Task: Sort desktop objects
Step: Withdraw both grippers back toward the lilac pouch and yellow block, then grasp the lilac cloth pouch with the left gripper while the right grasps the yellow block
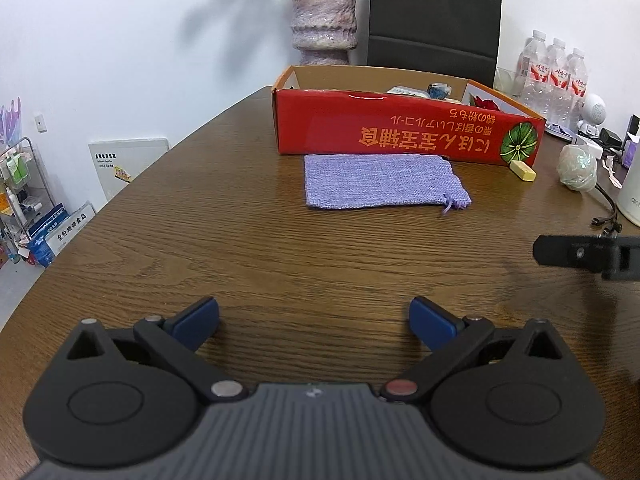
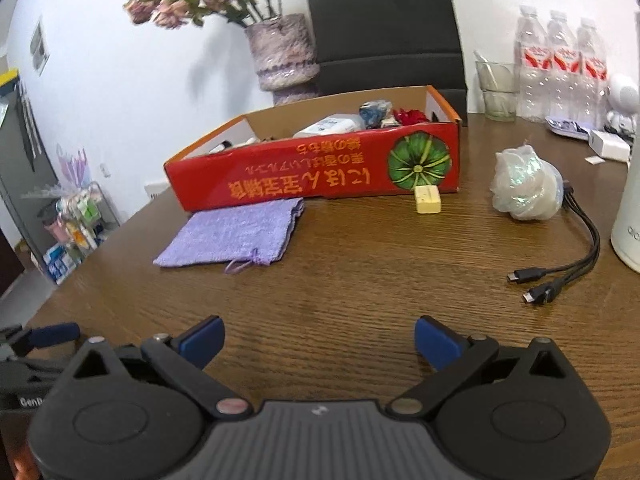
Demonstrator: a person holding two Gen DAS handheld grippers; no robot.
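A red cardboard box (image 1: 400, 128) (image 2: 312, 176) stands open at the far side of the wooden table, with several items inside. In front of it lie a purple woven pouch (image 1: 380, 180) (image 2: 236, 232), a yellow eraser block (image 1: 522, 171) (image 2: 428, 200), a crumpled clear plastic bag (image 1: 578, 168) (image 2: 526, 184) and a black multi-head cable (image 2: 568, 260). My left gripper (image 1: 314, 322) is open and empty over the near table. My right gripper (image 2: 319, 340) is open and empty, also well short of the objects. Part of the right gripper shows at the left view's right edge (image 1: 580, 254).
A vase of flowers (image 2: 280, 52) and a black chair (image 2: 384, 24) stand behind the box. Water bottles (image 2: 560, 68), a glass (image 2: 496, 88) and a white cylinder (image 2: 630, 216) crowd the right side. A shelf rack (image 1: 20, 192) stands off the table's left edge.
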